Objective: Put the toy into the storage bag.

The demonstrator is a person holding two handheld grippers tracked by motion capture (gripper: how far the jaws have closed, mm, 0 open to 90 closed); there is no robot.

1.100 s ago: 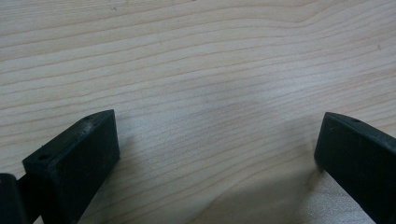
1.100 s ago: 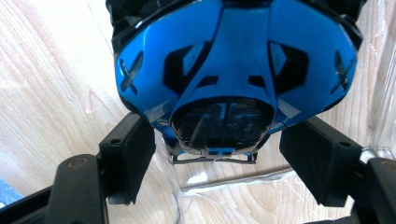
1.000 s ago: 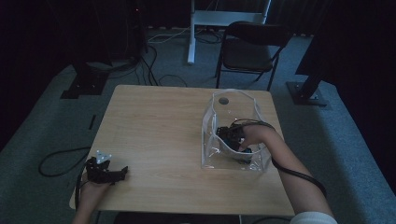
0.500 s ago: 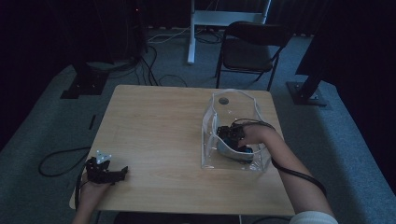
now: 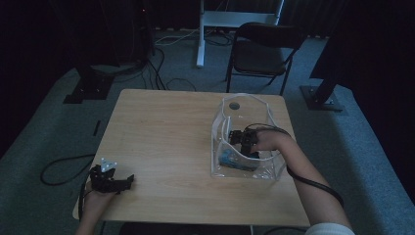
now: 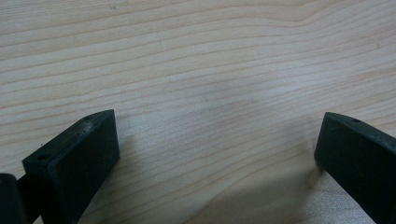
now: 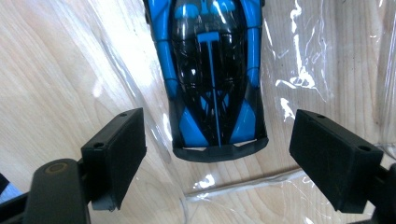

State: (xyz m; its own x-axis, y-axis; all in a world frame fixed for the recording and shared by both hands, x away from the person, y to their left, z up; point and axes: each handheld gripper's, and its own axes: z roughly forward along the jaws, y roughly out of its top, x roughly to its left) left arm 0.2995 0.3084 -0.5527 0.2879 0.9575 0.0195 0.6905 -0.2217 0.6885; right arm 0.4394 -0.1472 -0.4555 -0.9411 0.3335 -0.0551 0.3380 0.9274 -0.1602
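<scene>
A blue and black toy car (image 7: 215,70) lies on the floor of a clear plastic bin (image 5: 247,105) at the table's right side; the high view shows the car (image 5: 234,159) near the bin's front wall. My right gripper (image 7: 219,114) reaches down into the bin (image 7: 322,56). Its jaws have just been opening and now stand wide on either side of the car's near end, with neither pad touching it. In the high view the right gripper (image 5: 241,141) sits just behind the car. My left gripper (image 5: 127,180) rests open at the table's front left corner, over bare wood (image 6: 210,70).
The wooden table (image 5: 161,127) has a wide bare stretch between the two grippers. A black folding chair (image 5: 262,51) stands behind the table on grey carpet. Cables (image 5: 58,169) trail on the floor at the left. Dark stands flank the table.
</scene>
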